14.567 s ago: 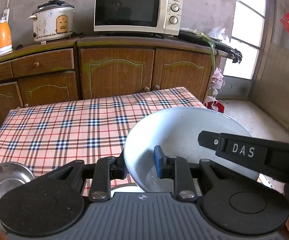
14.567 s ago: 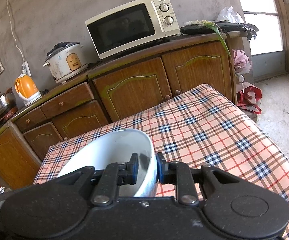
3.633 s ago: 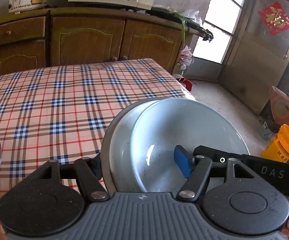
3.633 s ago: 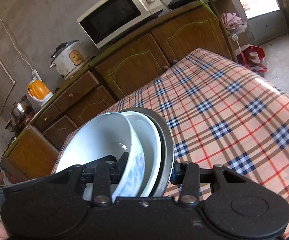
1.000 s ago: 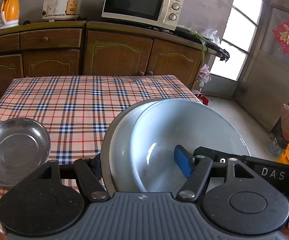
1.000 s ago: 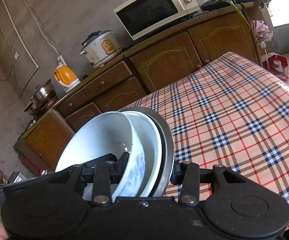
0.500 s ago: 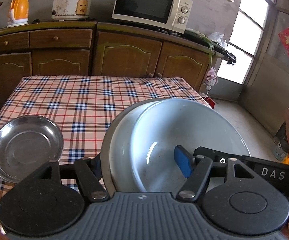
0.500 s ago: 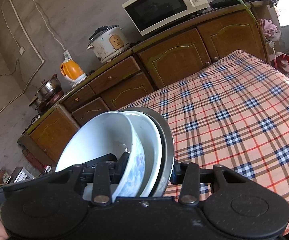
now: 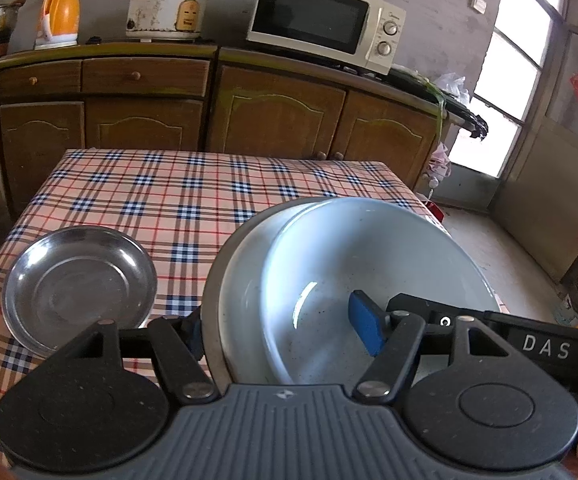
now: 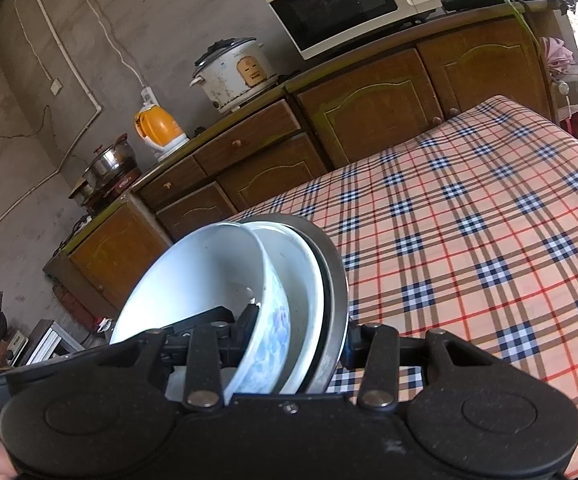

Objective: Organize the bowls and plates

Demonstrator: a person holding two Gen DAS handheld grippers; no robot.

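Above table [image 9: 193, 196], both tongs [image 9: 281, 330] [image 10: 297, 344] clamping stacked dishes [image 9: 329, 272] (tilted)

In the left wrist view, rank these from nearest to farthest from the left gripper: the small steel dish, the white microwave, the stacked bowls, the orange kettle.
1. Stacked bowls: clamped in the left gripper.
2. Small steel dish: on the plaid tablecloth, left of the gripper.
3. White microwave and orange kettle: both on the far wooden counter, microwave centre-right, kettle far left; too close to call.

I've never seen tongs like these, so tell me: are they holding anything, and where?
Both tongs, left and right, clamp one nested stack of bowls and a metal plate by its rim, on opposite sides.
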